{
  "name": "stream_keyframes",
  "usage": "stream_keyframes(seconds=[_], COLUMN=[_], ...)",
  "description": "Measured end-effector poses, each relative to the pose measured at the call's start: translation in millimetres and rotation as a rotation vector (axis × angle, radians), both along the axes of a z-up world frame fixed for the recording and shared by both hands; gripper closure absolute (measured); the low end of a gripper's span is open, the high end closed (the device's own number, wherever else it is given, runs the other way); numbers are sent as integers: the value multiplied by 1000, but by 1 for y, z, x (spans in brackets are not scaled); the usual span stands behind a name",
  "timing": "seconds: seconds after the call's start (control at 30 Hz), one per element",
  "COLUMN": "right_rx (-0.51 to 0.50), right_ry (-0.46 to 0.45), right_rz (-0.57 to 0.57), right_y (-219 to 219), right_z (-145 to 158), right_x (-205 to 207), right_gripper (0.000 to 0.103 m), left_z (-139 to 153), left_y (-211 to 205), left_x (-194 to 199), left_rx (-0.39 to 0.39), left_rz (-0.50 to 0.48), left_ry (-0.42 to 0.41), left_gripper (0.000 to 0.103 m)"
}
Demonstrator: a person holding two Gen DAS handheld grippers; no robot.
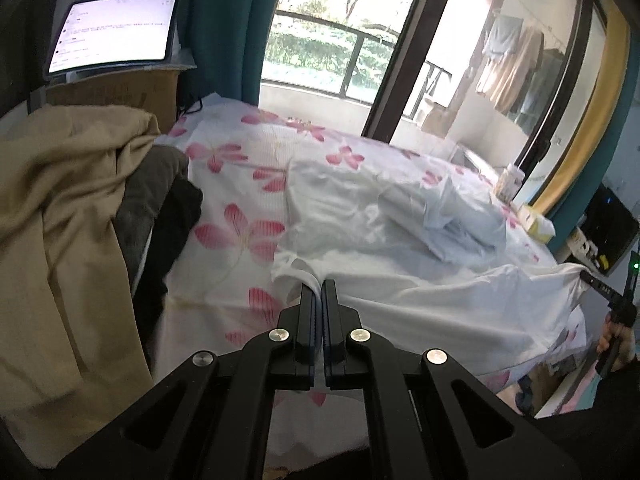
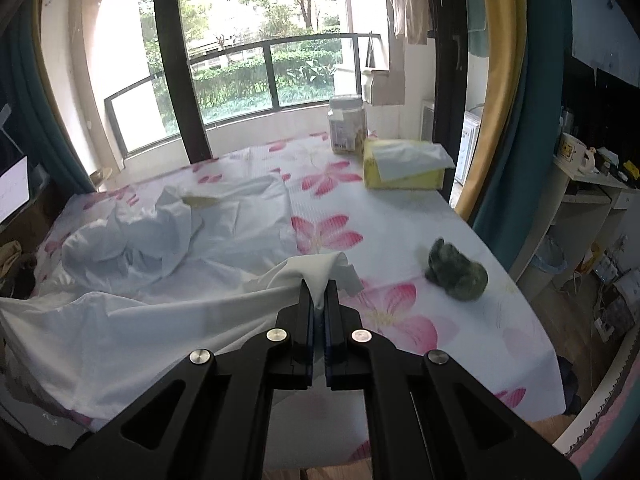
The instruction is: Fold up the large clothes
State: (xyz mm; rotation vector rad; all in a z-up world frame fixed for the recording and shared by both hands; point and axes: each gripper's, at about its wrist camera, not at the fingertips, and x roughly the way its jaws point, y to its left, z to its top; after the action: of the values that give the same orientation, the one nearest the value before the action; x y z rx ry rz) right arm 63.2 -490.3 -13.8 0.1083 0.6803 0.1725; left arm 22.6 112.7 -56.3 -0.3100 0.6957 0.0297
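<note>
1. Sunlit balcony windows stand behind my work surface, a table (image 2: pixel 460 248) under a white cloth printed with pink flowers
2. My left gripper (image 1: pixel 319 286) has its jaws pressed together on one corner of the white garment (image 1: pixel 400 280)
3. My right gripper (image 2: pixel 319 286) is clamped the same way on the other near corner of the white garment (image 2: pixel 140 320), with a tuft of fabric bunched above the fingers
4. Between the two grips the near edge hangs lifted off the cloth; the rest lies crumpled toward 11 o'clock in the right view
5. At 2 o'clock from my right gripper sits a small dark green lump (image 2: pixel 458 272), apart from the garment
6. Farther at 1 o'clock are a yellow tissue box (image 2: pixel 404 168) and a clear jar (image 2: pixel 347 124) just behind it
7. At 9 o'clock in the left view lies a tan coat (image 1: pixel 68 220), with a lit screen (image 1: pixel 114 30) at 11 o'clock
</note>
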Motion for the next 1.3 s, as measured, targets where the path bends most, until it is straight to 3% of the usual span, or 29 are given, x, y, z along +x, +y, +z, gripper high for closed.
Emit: stream_keyframes(seconds=[0.53,1.03,1.3], right_rx=[5,6,62], right_ry=[-26,26,86], right_rz=[6,40,50], right_y=[15,35,45], right_z=[30,32,21], right_x=[53,133,182], right_gripper=[100,100,100], left_z=[24,16,-1], left_y=[14,33,48], left_x=[52,127,175], left_rx=[-50,-114,-180], left_rz=[12,17,12], left_ry=[-39,20,73], left_gripper=[100,100,100])
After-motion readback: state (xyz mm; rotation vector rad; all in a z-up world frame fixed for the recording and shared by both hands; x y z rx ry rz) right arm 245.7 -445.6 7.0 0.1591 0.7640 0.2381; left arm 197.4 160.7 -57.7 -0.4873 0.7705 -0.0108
